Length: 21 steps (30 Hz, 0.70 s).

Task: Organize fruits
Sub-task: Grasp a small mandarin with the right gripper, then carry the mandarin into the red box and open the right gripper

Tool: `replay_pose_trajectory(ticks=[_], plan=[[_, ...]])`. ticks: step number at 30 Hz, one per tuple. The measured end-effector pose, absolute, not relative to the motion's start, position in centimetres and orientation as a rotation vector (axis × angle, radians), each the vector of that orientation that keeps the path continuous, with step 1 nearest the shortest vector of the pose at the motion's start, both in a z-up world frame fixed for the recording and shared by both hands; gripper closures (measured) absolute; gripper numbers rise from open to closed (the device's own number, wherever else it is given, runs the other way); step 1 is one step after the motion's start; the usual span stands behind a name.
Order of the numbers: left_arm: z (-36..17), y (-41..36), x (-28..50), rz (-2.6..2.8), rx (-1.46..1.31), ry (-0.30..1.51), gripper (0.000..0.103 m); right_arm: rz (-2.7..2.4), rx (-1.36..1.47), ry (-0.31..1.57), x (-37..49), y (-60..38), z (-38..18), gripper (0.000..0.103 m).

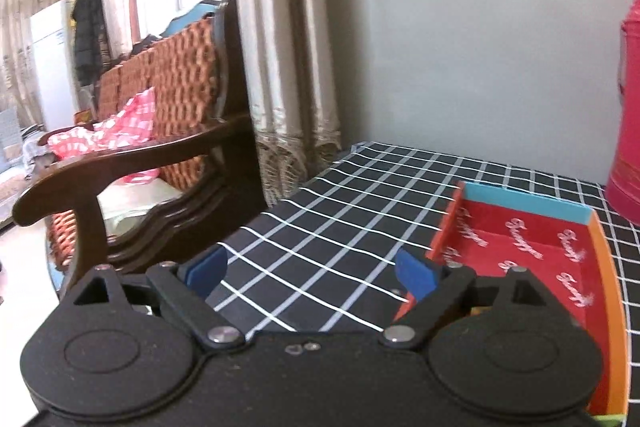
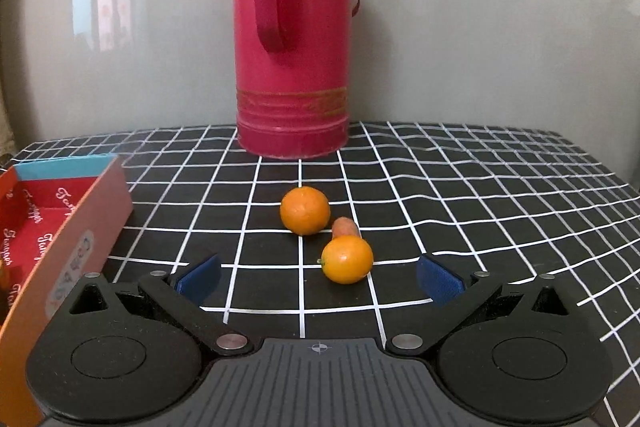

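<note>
Two oranges lie on the black checked tablecloth in the right wrist view: the near one just ahead of my right gripper, the far one behind it. A small carrot-like piece lies between them. My right gripper is open and empty, its blue pads either side of the near orange. A red open box with orange and blue walls stands at the left. My left gripper is open and empty above the cloth, with the same box at its right.
A tall red thermos jug stands at the back against the grey wall; it also shows at the right edge of the left wrist view. A wooden sofa and curtains lie beyond the table's left edge.
</note>
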<state>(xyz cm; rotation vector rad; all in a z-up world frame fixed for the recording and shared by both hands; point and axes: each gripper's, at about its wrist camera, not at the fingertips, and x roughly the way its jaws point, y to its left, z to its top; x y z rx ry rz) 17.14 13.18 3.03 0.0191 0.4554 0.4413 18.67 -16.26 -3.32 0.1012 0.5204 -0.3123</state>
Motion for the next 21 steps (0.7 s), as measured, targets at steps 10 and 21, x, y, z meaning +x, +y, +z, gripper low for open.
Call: replay_pose_trajectory(ticks=[10,21], plan=[[3.0,16.2,16.9,0.533,-0.039,0.497,0.017,-0.313,0.172,0.577,20.4,-18.4,-4.3,0.048],[2.9,17.3,16.6,0.560,-0.078,0.519,0.016,-0.296,0.187,0.563,19.9,-18.3,-4.6,0.068]])
